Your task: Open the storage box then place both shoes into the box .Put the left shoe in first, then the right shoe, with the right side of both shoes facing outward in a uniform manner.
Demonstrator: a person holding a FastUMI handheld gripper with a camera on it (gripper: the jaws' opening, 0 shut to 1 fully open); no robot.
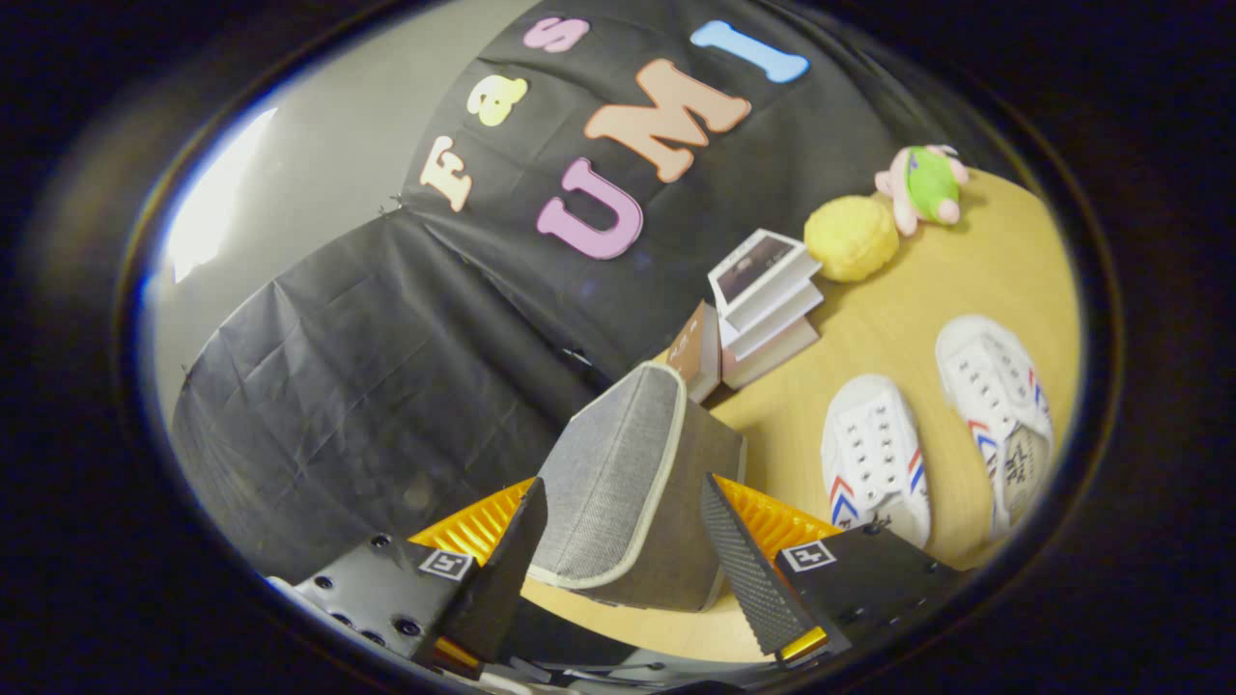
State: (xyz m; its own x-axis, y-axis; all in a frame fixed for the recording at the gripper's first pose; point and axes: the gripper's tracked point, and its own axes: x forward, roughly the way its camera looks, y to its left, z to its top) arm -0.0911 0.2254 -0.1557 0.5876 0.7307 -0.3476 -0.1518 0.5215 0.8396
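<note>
The box [628,483] stands on the table [869,338], between the spread fingers of the tool [628,560] — neither finger clearly presses on it. Behind the box lies a stack of books [763,299]. To its right sit two shoes [874,454] side by side. Beyond the books — a ball [852,237], then a plush toy [922,185].

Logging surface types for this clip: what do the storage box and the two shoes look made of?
Storage box: grey woven fabric with pale piping, matte, between the open gripper fingers. Shoes: white canvas-like uppers with eyelets and red-blue stripes, probably cloth. Table: light wood-look top.
</note>
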